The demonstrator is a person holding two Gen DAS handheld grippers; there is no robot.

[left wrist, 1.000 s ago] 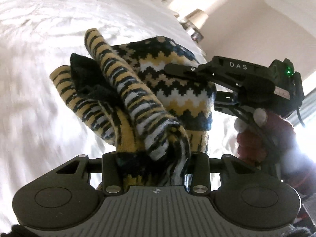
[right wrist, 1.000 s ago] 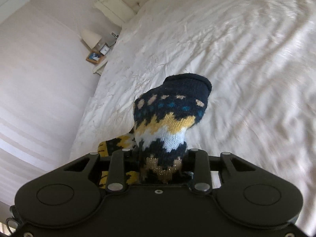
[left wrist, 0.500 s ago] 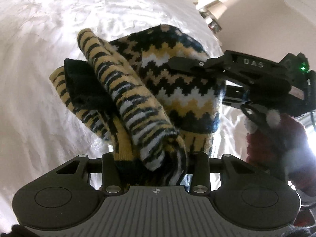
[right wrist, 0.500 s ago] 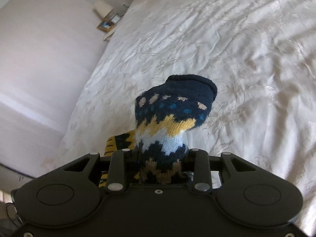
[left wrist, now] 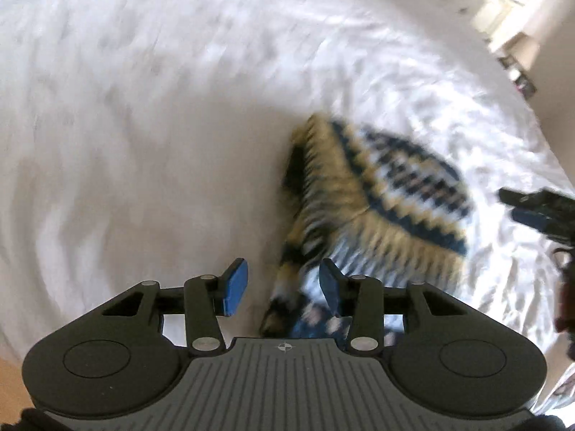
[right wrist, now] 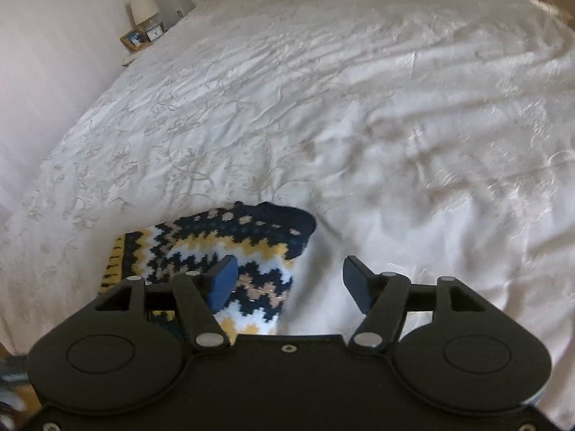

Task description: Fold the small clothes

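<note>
my left gripper (left wrist: pixel 279 288) is opening, jaws spread, pads clear of the knitted sock (left wrist: pixel 363 201) lying partly between them and running beyond. my right gripper (right wrist: pixel 290 285) is opening wide; the sock (right wrist: pixel 230 251) sits by its left jaw, nothing pinched. i judge the fold laid down and released, with only tidying left. the sock is thick, zigzag-patterned wool in navy, yellow and white, doubled flat. beyond, a crinkled white embroidered bedspread (right wrist: pixel 359 107)

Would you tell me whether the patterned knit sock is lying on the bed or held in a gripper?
Lying on the bed. The sock rests on the white bedspread; the opening right gripper has nothing between its pads.
</note>
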